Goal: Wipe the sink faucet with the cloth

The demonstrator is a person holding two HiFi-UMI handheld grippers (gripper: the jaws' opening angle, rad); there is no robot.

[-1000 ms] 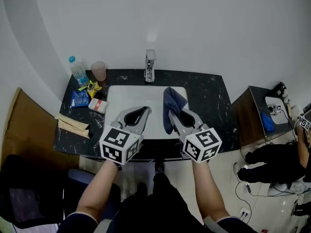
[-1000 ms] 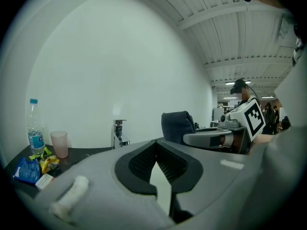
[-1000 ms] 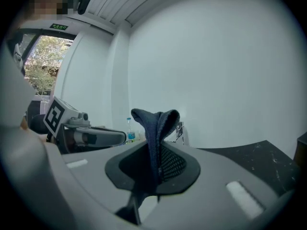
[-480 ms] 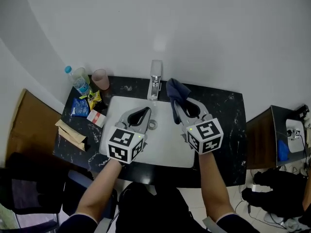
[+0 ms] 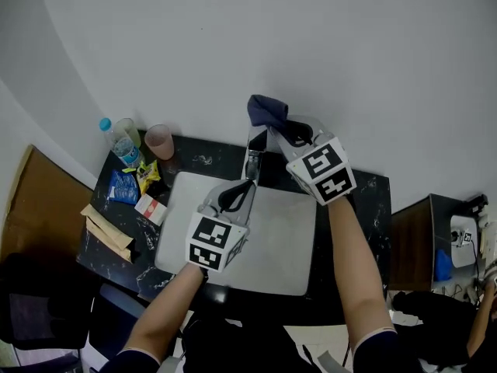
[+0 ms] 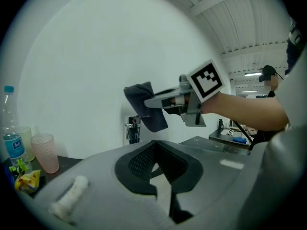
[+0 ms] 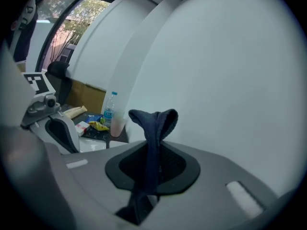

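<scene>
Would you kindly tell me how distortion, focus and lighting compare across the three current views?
Head view: even soft light, sharp throughout, the wall curving from the wide lens. Left gripper view: strong fisheye with black corners, the left claw near and soft, a ceiling light bright at right. Right gripper view: same dark vignette, a bright window upper left, the cloth fairly sharp.

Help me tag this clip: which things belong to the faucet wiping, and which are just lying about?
In the job: cloth, faucet, right gripper holding the cloth, sink.

Lying about: bottle, cup, snack packets, small box.
</scene>
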